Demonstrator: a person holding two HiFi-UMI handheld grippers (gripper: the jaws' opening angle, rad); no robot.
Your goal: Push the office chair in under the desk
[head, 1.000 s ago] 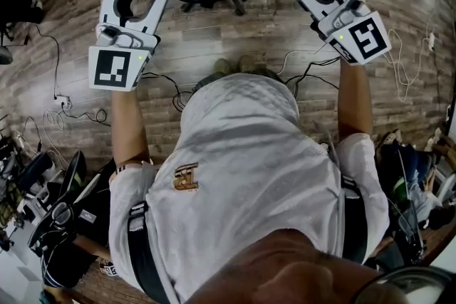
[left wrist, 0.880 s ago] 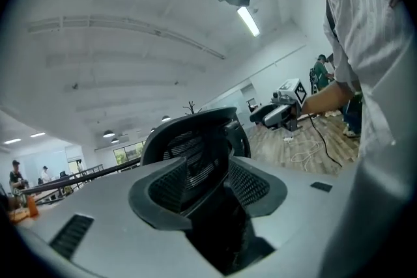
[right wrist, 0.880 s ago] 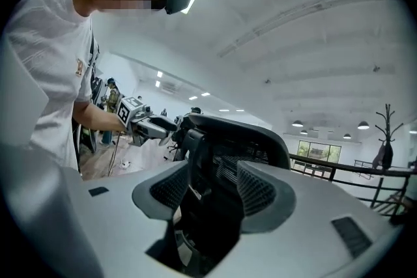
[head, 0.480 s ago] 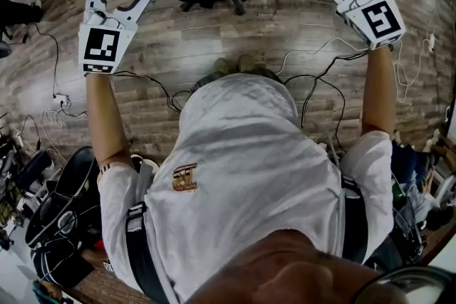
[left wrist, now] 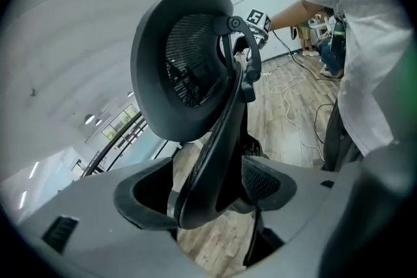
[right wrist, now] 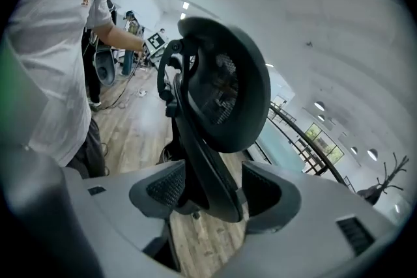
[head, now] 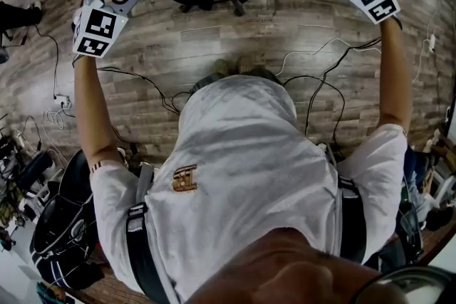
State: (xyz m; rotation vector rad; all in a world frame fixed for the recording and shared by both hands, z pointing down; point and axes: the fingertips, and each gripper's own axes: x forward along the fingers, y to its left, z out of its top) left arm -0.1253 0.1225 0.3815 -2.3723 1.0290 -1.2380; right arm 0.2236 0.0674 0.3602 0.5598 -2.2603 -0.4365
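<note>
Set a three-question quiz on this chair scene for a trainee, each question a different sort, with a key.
1. True or false: the edge of the chair backrest stands between the left gripper's jaws.
2. The floor is: A carpet; B wood planks; C tiles.
3. Fill in: loose ___ lie across the floor.
Key: 1 true; the jaws of the left gripper and the right gripper are both opening, each with a backrest edge between them. 2 B. 3 cables.
</note>
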